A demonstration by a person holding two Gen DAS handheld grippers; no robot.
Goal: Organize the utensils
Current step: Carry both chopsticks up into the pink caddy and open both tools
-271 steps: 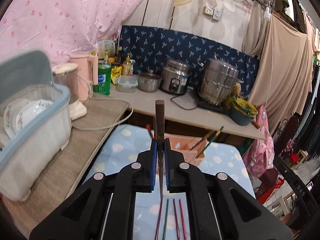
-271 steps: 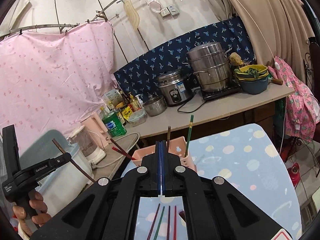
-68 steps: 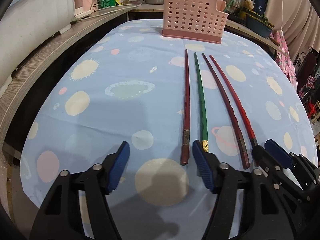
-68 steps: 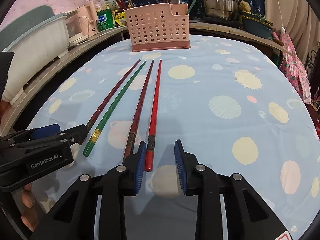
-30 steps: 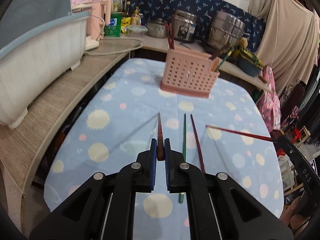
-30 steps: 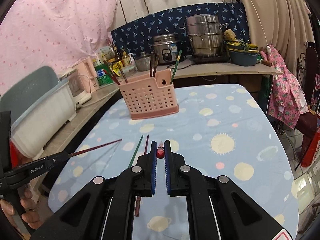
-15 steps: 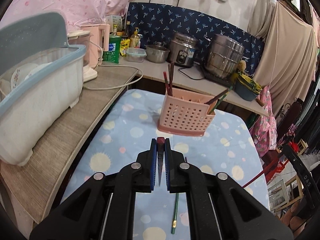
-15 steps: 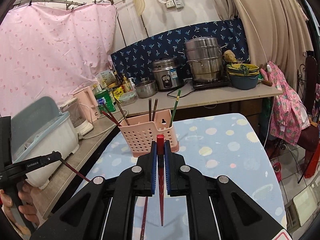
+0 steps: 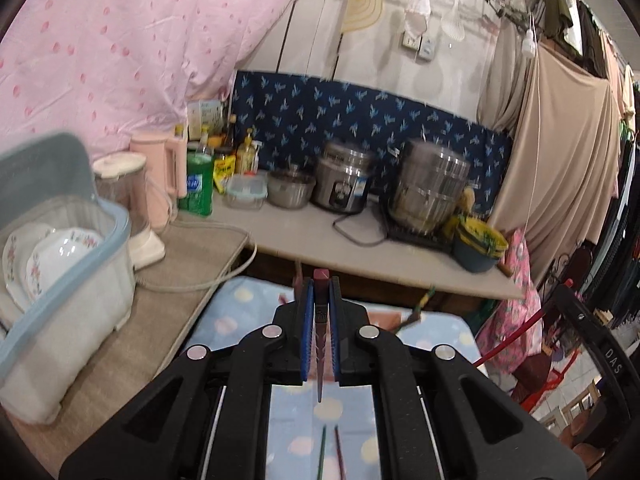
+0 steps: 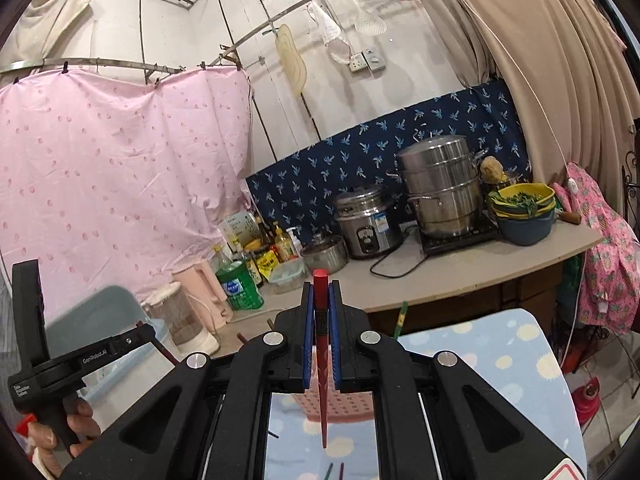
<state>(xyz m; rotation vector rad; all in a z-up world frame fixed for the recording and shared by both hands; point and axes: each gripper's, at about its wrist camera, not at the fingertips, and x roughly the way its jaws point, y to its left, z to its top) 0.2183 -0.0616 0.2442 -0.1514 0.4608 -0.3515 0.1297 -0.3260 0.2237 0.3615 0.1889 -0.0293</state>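
Note:
My left gripper (image 9: pixel 320 292) is shut on a dark red chopstick (image 9: pixel 320 368) that hangs tip down between the blue pads. My right gripper (image 10: pixel 321 296) is shut on a bright red chopstick (image 10: pixel 322 400), also tip down. The pink perforated basket (image 10: pixel 348 404) stands on the spotted blue table (image 10: pixel 500 344) just beyond, mostly hidden behind the right gripper. Out of it stick a green chopstick (image 10: pixel 400 320) and other sticks. A green chopstick (image 9: pixel 322 452) and a dark red chopstick (image 9: pixel 340 452) lie on the cloth below. In the right wrist view a hand (image 10: pixel 80 428) holds the left gripper (image 10: pixel 132 340) at the left.
Behind the table runs a counter (image 9: pixel 320 236) with a rice cooker (image 9: pixel 344 184), a steel steamer pot (image 9: pixel 430 188), stacked bowls (image 9: pixel 478 248), bottles and a cable. A lidded dish box (image 9: pixel 60 280) with plates stands at the left. Clothes hang at the right.
Both grippers have risen and tilted up with their chopsticks held. The basket has slid down behind the jaws, and the counter and wall fill more of both views.

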